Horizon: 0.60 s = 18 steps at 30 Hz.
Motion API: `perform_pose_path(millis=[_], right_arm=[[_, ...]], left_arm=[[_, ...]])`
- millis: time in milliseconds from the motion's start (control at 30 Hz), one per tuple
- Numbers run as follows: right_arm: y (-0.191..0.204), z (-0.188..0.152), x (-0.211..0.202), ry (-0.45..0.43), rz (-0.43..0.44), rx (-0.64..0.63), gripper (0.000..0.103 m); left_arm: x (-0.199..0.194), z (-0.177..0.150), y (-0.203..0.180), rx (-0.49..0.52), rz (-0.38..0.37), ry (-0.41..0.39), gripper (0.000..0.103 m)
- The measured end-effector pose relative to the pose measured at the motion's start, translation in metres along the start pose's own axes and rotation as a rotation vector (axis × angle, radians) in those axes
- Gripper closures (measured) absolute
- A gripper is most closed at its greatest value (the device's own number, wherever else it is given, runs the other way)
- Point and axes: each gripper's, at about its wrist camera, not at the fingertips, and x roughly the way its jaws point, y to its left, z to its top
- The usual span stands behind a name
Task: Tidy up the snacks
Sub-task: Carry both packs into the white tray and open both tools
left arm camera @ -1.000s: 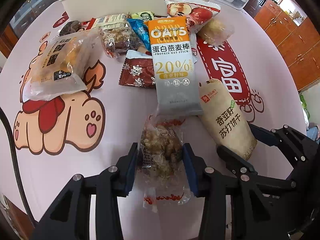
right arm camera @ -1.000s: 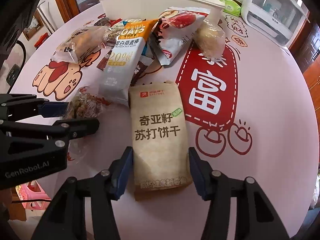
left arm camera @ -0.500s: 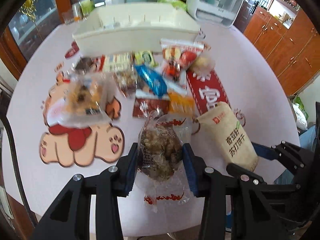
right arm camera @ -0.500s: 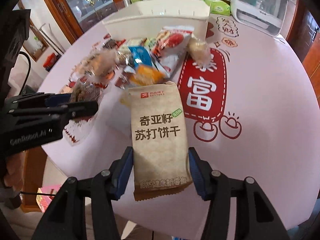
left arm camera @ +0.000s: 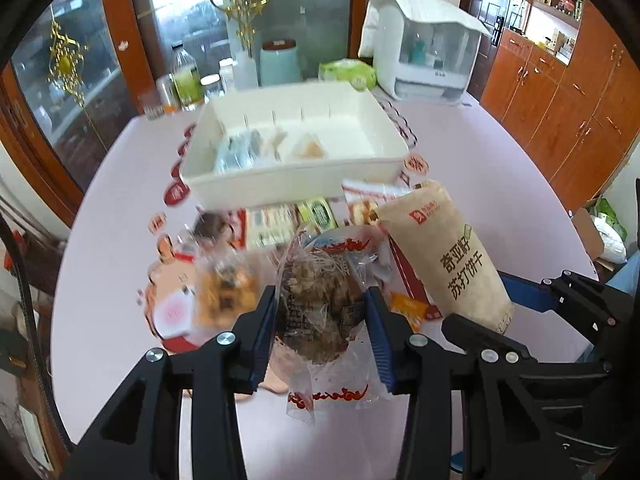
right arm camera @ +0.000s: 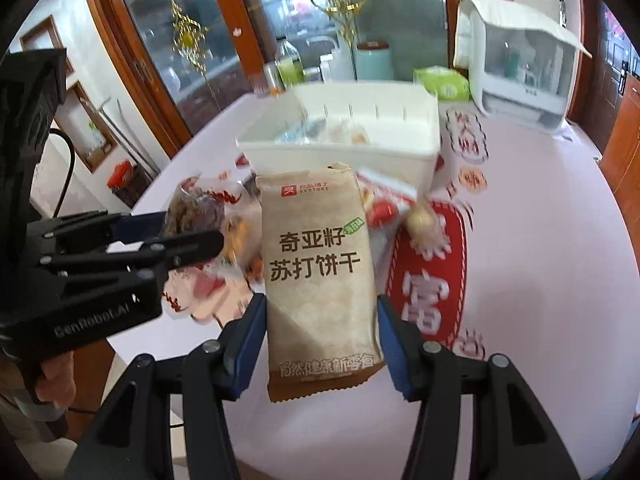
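Observation:
My left gripper (left arm camera: pixel 320 332) is shut on a clear-wrapped brown nut cake (left arm camera: pixel 320 300) and holds it above the table. My right gripper (right arm camera: pixel 320 340) is shut on a tan soda-cracker bag (right arm camera: pixel 320 276), also lifted; the bag shows in the left wrist view (left arm camera: pixel 448 260) too. The white bin (left arm camera: pixel 304 184) stands beyond both, with a few wrapped snacks inside. It shows in the right wrist view (right arm camera: pixel 340 156) as well. Several loose snacks (left arm camera: pixel 280 224) lie on the pink tablecloth in front of the bin.
A white appliance (left arm camera: pixel 428 56) with a tissue pack (left arm camera: pixel 348 74) stands behind the bin. Bottles and jars (left arm camera: pixel 184 84) stand at the table's far left edge. Wooden cabinets (left arm camera: pixel 560 112) are on the right.
Both grippers rose from the table with their snacks and tilted up toward the bin. The table and snack pile dropped lower in both views.

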Motion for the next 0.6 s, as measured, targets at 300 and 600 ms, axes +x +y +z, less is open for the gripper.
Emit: perform_pose_path(millis=[300, 600], right_arm=[[0.007, 0.059, -0.004, -0.106, -0.019, 0.043, 0.048], [-0.002, 0.137, 0.003, -0.225, -0.139, 0.081, 0.048]], left_arm=[[-0.01, 0.066, 0.03, 0.049, 0.046, -0.095, 0.062], [-0.002, 0.157, 0.054, 0.079, 0.085, -0.217, 0.062]])
